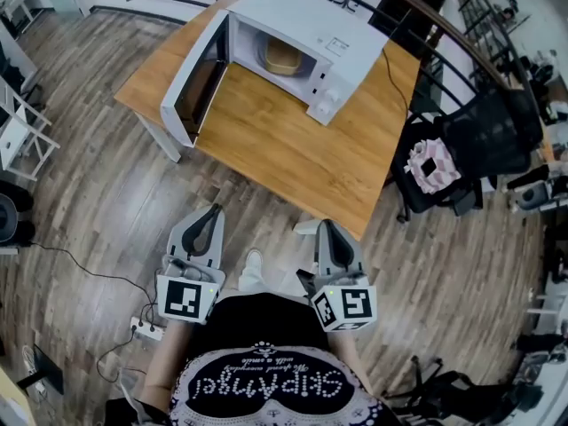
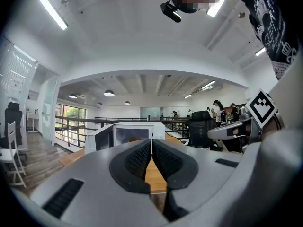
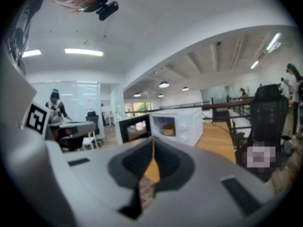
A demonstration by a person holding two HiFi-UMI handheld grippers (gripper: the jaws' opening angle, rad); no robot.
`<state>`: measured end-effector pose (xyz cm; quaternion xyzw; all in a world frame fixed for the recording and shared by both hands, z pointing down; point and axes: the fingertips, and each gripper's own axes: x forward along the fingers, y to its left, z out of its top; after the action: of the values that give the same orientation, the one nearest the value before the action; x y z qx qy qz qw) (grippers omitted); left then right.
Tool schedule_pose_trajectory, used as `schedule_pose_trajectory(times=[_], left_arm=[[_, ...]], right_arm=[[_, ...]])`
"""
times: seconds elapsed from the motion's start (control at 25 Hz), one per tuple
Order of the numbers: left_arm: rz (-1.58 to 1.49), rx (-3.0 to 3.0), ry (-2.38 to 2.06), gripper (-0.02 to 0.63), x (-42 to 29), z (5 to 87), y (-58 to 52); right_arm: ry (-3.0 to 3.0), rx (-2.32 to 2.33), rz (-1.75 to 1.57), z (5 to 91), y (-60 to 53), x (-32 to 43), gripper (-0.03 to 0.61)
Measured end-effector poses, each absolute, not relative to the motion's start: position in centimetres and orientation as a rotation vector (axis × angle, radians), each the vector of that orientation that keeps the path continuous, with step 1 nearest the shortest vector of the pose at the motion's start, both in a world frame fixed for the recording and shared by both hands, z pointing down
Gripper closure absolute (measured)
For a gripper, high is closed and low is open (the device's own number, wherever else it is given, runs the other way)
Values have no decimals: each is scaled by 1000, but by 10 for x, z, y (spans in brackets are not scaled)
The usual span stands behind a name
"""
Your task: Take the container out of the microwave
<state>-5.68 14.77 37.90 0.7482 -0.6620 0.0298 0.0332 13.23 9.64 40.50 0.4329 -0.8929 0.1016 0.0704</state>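
The task is barely under way. The microwave [image 1: 306, 47] is sitting on the wooden worktop [image 1: 293, 153] in the upper middle of the head view, and its door [image 1: 197, 82] is hanging wide open toward the left, so opening it is one step that no longer needs doing. The container [image 1: 282, 56], a tan bowl-like dish, is resting inside the cavity, untouched; the right gripper view is showing it in the same place [image 3: 167, 130], behind the open front of the oven.

Both tools are sitting low in the head view, well apart from the worktop's near edge, with bare wooden floor between. The left hand-held gripper [image 1: 212, 211] is clenched on nothing: in its own view the ribbed pads are meeting at the tips [image 2: 151, 140], with only the far worktop showing past them. The right hand-held gripper [image 1: 327, 226] is likewise pressed together and empty [image 3: 152, 139], aiming roughly at the microwave.

What is remaining, by my reading, is nearly everything: closing in on the worktop, parting a pair of jaws, reaching into the cavity, gripping the container and drawing it out.
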Motion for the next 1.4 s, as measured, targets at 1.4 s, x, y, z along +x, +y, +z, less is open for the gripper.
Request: schedule_pose_trajectory(times=[1.4], left_arm=[[50, 2344, -2010, 577, -65, 376, 80]], right_arm=[[-2677, 1299, 331, 413, 36, 115, 545]])
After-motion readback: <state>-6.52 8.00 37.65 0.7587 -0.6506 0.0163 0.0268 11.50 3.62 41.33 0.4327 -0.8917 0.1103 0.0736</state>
